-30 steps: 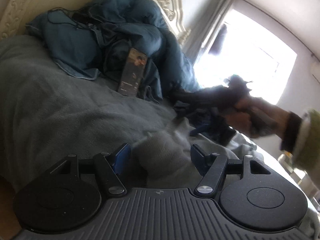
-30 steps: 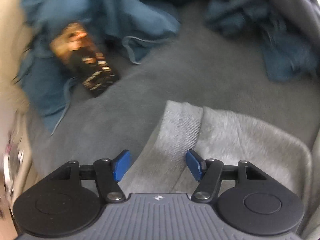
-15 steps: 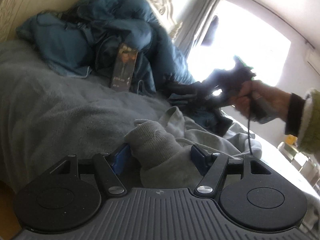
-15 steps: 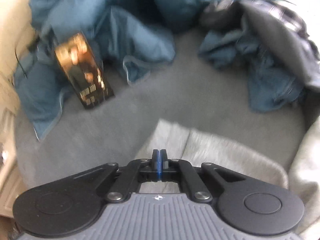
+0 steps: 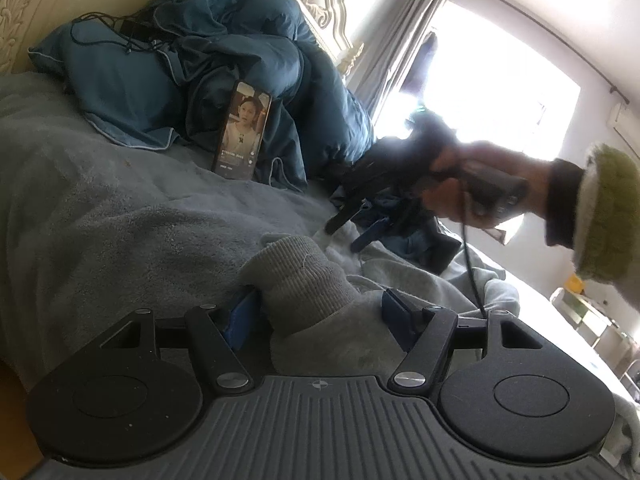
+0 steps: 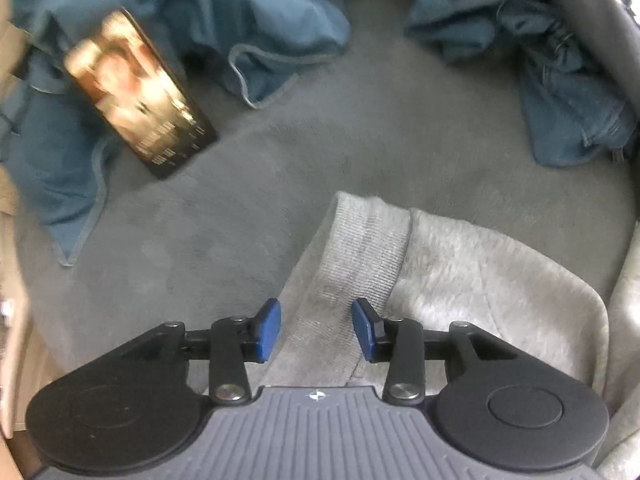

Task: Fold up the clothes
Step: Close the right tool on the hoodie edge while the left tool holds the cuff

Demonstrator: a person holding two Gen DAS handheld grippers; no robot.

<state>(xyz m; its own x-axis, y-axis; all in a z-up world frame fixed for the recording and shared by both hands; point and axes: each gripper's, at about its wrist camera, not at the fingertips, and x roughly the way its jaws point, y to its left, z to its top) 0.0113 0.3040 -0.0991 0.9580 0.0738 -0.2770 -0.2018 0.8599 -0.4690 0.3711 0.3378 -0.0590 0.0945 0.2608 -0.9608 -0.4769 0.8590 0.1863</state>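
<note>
Grey sweatshirt (image 6: pixel 460 280): lies on the bed (image 6: pixel 360 140), at 5 o'clock in the right wrist view, ribbed cuff (image 5: pixel 296 280) bunched at centre of the left view.
Left tool (image 5: pixel 316 312): jaws spread, cuff between them; whether the pads press it cannot be told.
Right tool (image 6: pixel 316 328): jaws opening, released, ribbed band below the gap.
Phone (image 5: pixel 242 132): propped against blue duvet (image 5: pixel 160 64), 11 o'clock.
</note>
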